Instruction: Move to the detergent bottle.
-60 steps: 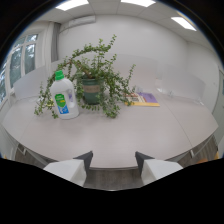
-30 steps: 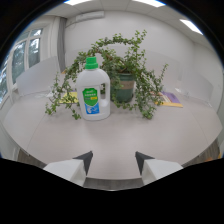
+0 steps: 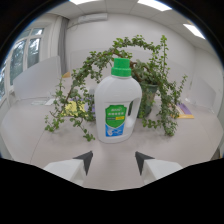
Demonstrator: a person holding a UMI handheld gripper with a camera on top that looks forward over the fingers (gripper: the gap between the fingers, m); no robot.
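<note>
Fingers (image 3: 114,161) spread wide, holding nothing. White detergent bottle (image 3: 117,106) with green cap upright on the pale desk (image 3: 30,140), just ahead of the fingertips and centred on their gap. Trailing potted plant (image 3: 150,80) close behind the bottle.

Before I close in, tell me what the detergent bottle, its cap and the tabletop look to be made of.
Detergent bottle: likely opaque white plastic, smooth with a soft sheen, moulded handle, printed green and blue label. Cap: looks like green plastic, matte. Tabletop: pale, smooth, perhaps laminate; the look leaves it open. The bottle stands just ahead of the open gripper, untouched by its fingers.
</note>
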